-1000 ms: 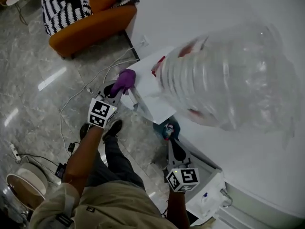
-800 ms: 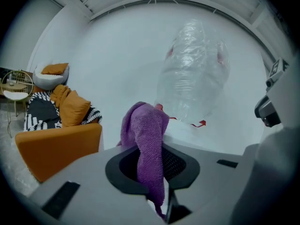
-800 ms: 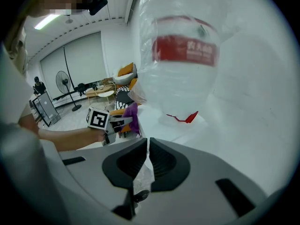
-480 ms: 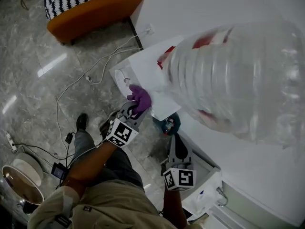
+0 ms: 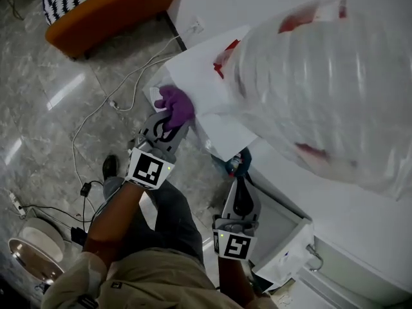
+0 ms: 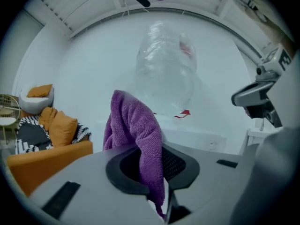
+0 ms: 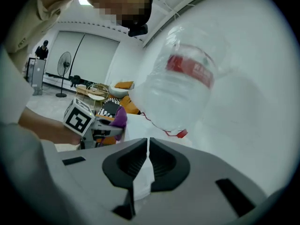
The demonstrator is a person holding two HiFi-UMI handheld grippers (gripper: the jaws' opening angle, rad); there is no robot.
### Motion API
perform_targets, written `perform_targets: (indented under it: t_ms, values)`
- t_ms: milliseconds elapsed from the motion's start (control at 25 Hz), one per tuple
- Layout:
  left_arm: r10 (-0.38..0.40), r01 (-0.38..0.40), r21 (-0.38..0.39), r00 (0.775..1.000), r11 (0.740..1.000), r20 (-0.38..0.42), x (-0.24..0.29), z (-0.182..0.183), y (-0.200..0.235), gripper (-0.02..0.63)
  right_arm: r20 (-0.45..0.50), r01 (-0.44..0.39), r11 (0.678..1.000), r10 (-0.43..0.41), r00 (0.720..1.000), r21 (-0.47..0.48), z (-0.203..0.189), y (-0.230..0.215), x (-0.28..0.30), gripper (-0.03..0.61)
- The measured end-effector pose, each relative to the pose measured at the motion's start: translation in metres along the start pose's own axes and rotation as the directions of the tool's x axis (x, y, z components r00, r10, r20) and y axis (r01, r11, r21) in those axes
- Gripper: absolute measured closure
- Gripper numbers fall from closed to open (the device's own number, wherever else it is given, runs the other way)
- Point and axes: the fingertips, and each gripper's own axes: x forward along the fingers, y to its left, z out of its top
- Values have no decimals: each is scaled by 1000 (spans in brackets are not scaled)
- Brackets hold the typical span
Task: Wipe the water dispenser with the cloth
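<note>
The water dispenser's white top carries a large clear bottle with a red label. My left gripper is shut on a purple cloth, which rests against the left corner of that white top. In the left gripper view the cloth hangs out of the jaws, with the bottle straight ahead. My right gripper is lower down, by the dispenser's front, shut with nothing in it. The right gripper view also shows the bottle and the cloth.
An orange sofa with a striped cushion stands at the back left. White cables run across the marble floor. A white open compartment sits under the right gripper. A round bin stands at the lower left.
The left gripper and cloth have shifted along the edge of the dispenser's white top, down and then back toward its left corner. The right gripper has stayed low by the front.
</note>
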Motion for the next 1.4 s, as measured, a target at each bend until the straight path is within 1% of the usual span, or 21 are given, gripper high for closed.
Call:
perform_targets:
  t_ms: [40, 80, 160, 200, 320, 400, 440, 520, 600, 720, 840, 920, 1040, 1160, 1240, 1280, 1360, 1400]
  values:
    - [26, -26, -19, 1000, 999, 9, 1, 4, 18, 549, -2, -5, 1000, 5, 1000, 13, -6, 4, 3, 551]
    - [36, -36, -1, 999, 999, 11, 3, 7, 36, 549, -2, -11, 1000, 11, 1000, 19, -10, 9, 6, 551]
    - [12, -13, 81, 1000, 997, 12, 7, 13, 62, 549, -1, -17, 1000, 18, 1000, 22, -17, 16, 10, 551]
    - [-8, 7, 94, 1000, 996, 8, 7, 15, 67, 550, -3, -17, 1000, 17, 1000, 24, -20, 18, 10, 551]
    - [-42, 42, 39, 999, 998, -15, 5, 11, 59, 549, -14, -3, 999, 3, 1000, 34, -30, 17, 11, 551]
    - [-59, 59, 36, 998, 998, -8, 4, 7, 44, 549, -17, 13, 999, -12, 1000, 42, -37, 14, 12, 551]
    - [-75, 75, 47, 997, 996, 0, 3, 6, 34, 549, -16, 21, 999, -21, 1000, 44, -39, 13, 13, 551]
    - [-131, 129, 84, 991, 988, 19, 1, 5, 4, 549, -10, 43, 998, -43, 999, 48, -41, 8, 13, 551]
    - [-208, 203, 120, 978, 972, 31, -2, 3, -34, 549, -9, 72, 996, -72, 997, 57, -44, 0, 12, 551]
    - [-310, 306, 143, 951, 941, 5, -7, -12, -90, 549, -21, 113, 991, -112, 994, 76, -51, -11, 8, 551]
    - [-353, 349, 159, 936, 924, -2, -9, -20, -118, 549, -31, 138, 987, -136, 990, 88, -57, -15, 3, 551]
    - [-362, 357, 167, 932, 919, -3, -9, -21, -120, 549, -35, 146, 985, -143, 989, 92, -59, -15, -1, 551]
    - [-367, 363, 191, 930, 912, -19, -8, -19, -111, 549, -59, 149, 983, -144, 988, 103, -63, -10, -5, 551]
    - [-349, 347, 205, 937, 915, -25, -7, -15, -89, 551, -84, 146, 983, -137, 987, 109, -66, -5, -7, 551]
    - [-304, 298, 218, 953, 929, -5, -4, -10, -61, 551, -96, 144, 983, -134, 986, 110, -67, -3, -7, 551]
    - [-277, 263, 239, 961, 935, 27, -2, -3, -43, 551, -92, 143, 984, -133, 987, 110, -67, -3, -6, 551]
    - [-234, 195, 289, 966, 937, 106, 3, 15, -10, 551, -55, 139, 984, -134, 990, 115, -62, -3, -4, 551]
    - [-218, 174, 298, 969, 939, 120, 5, 20, 4, 551, -35, 133, 983, -130, 991, 125, -60, -2, -1, 551]
